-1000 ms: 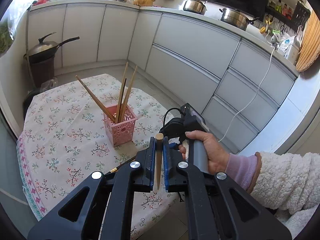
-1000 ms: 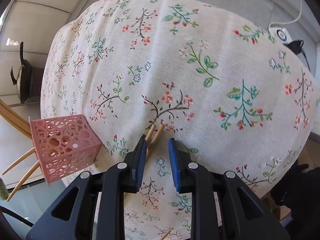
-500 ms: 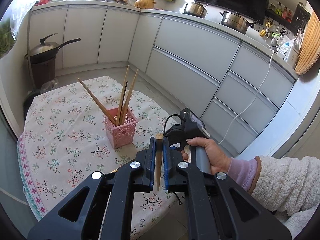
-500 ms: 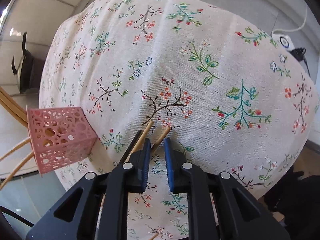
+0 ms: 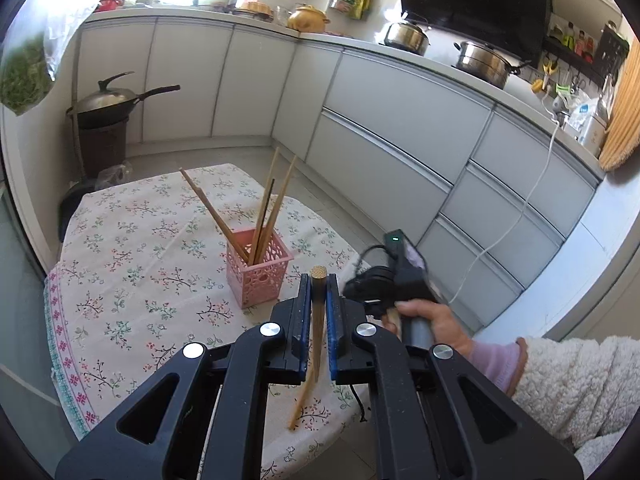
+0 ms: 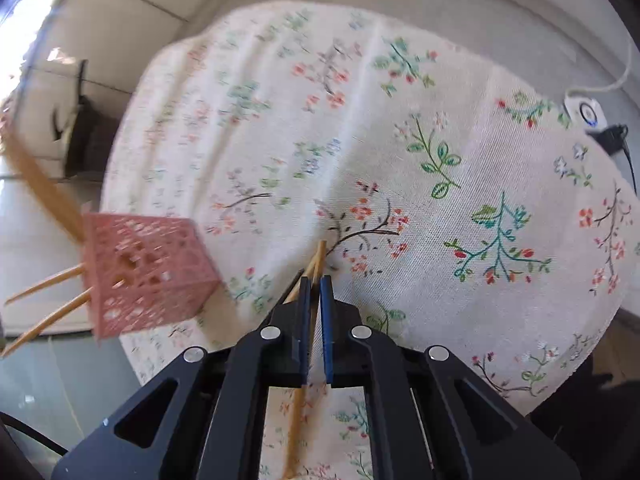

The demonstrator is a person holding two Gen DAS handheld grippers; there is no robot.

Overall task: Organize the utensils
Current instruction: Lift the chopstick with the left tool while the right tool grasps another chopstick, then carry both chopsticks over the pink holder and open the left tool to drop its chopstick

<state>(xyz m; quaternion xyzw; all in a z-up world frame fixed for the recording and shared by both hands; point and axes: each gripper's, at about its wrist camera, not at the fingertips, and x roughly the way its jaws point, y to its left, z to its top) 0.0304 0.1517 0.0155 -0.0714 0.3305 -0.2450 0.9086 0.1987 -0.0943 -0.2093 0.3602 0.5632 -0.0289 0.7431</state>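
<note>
Round table draped in a floral tablecloth [image 5: 120,280], set in a kitchen with grey cabinets [image 5: 400,128] along the wall. A steel pot [image 5: 482,65] and a yellow pot [image 5: 308,19] are seen on the counter; a wok [image 5: 110,100] sits on a stand in the corner. Pink lattice holder [image 5: 258,272] stands mid-table with several chopsticks inside. Left gripper [image 5: 319,312] is clamped on one upright chopstick [image 5: 319,304]. Right gripper [image 6: 315,316] is nearly closed on a wooden chopstick [image 6: 318,260] just beside the holder, tip at the cloth.
</note>
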